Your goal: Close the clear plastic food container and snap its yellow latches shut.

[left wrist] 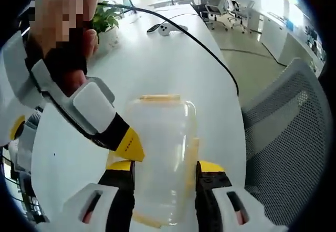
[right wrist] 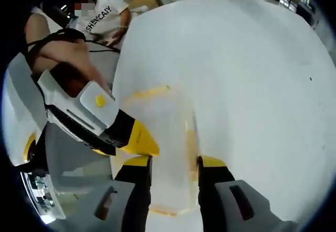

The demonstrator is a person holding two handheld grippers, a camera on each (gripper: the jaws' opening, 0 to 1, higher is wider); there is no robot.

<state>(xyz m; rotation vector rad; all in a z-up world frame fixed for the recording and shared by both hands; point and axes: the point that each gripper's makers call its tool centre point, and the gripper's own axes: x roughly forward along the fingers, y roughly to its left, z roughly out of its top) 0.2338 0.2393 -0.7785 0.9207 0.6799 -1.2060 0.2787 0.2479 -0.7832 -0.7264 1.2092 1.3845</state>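
Clear plastic food container [left wrist: 163, 158] with yellow latches [left wrist: 192, 156] sits on the white table [left wrist: 173, 59], left gripper [left wrist: 165, 171] clamped on its sides, other gripper's yellow tip beside it. Right gripper view: same container [right wrist: 170, 153], right gripper [right wrist: 173, 169] grasping it too, table [right wrist: 247, 85] underneath.

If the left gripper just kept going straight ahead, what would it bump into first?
Most likely the clear plastic container: it already sits between the left gripper fingers. Beyond it lies bare white table.
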